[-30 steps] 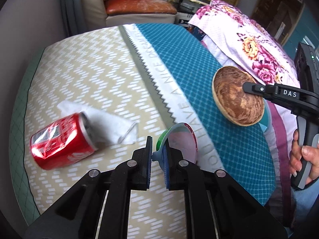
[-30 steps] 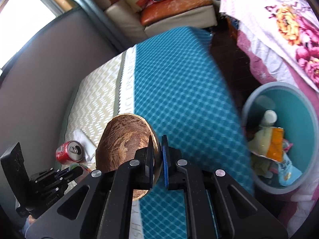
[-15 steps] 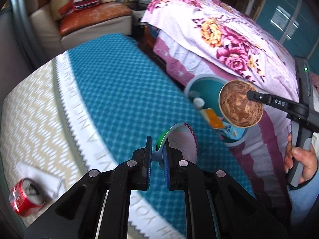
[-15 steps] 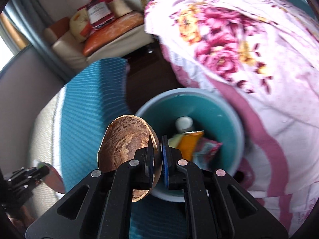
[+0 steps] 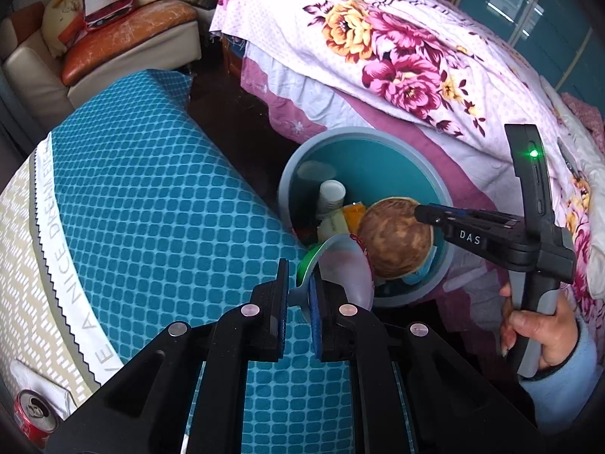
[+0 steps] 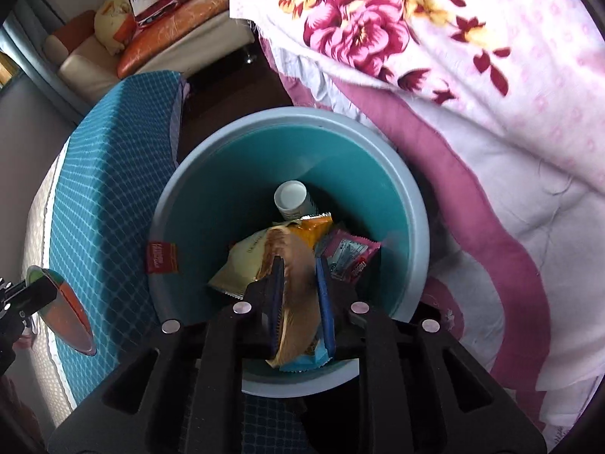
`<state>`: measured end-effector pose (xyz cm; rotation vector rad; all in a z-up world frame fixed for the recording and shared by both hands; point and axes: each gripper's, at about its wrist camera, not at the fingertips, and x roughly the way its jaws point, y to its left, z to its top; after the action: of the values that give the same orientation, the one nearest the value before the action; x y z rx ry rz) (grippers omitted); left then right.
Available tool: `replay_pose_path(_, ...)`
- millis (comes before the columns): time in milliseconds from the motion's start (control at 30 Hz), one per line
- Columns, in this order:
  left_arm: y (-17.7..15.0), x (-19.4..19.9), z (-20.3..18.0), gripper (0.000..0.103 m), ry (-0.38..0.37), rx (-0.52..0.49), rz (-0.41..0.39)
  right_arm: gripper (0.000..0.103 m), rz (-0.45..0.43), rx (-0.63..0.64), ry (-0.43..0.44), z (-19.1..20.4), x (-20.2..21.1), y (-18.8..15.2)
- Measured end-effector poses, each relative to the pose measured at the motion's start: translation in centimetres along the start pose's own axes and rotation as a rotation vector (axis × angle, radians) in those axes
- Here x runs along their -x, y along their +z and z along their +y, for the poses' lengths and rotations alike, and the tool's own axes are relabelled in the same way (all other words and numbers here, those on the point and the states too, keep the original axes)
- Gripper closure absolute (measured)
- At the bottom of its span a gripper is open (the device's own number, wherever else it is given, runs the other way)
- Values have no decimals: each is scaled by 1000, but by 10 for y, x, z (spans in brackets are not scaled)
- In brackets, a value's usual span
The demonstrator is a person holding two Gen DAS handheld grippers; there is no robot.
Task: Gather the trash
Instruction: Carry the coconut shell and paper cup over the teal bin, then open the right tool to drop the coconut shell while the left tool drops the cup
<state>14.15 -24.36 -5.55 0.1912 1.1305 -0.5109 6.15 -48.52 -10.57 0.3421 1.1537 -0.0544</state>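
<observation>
Through the left wrist camera, I am watching my left gripper keeping its fingers clenched on the rim of a clear plastic lid, which is hanging over the near edge of the teal bin. Beyond it, my right gripper is reaching over the bin with a brown paper bowl at its tips, the person's hand wrapping the handle. The bin is sitting on the floor between the blue-checked worktop and the floral bedcover. A red can is lying on a white tissue at the worktop's far left edge.

Through the right wrist camera, I am looking almost straight down into the bin. My right gripper is opening its fingers, and the brown paper bowl is still between them, edge-on and blurred, above the snack wrappers and a white bottle inside. At the left edge, the left gripper is showing with the lid.
</observation>
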Motion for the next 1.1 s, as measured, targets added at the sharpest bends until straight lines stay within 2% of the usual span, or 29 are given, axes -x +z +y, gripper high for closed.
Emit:
replay_pose_path(133, 2, -7, -6, 92, -1, -12, 15, 85, -4, -28, 10, -9, 0, -1)
replay_pose_path(267, 7, -14, -12, 92, -4, -21, 23, 71, -41, -55, 13, -17, 9, 0)
replay_pose_path(400, 11, -21, -19, 92, -7, -29, 31, 61, -79, -71, 16, -21, 22, 2)
replay_pose_path(467, 14, -26, -22, 92, -10, -33, 37, 51, -99, -81, 17, -24, 28, 2)
replay_pose_path(567, 18, -33, -27, 92, -9, -40, 43, 44, -117, -93, 23, -25, 35, 2)
replay_pose_path(833, 44, -57, -45, 92, -9, -73, 46, 40, -138, -128, 22, -31, 45, 9)
replay_pose_path(1100, 72, -76, -49, 92, -59, -29, 25, 39, -136, -146, -35, -48, 57, 11)
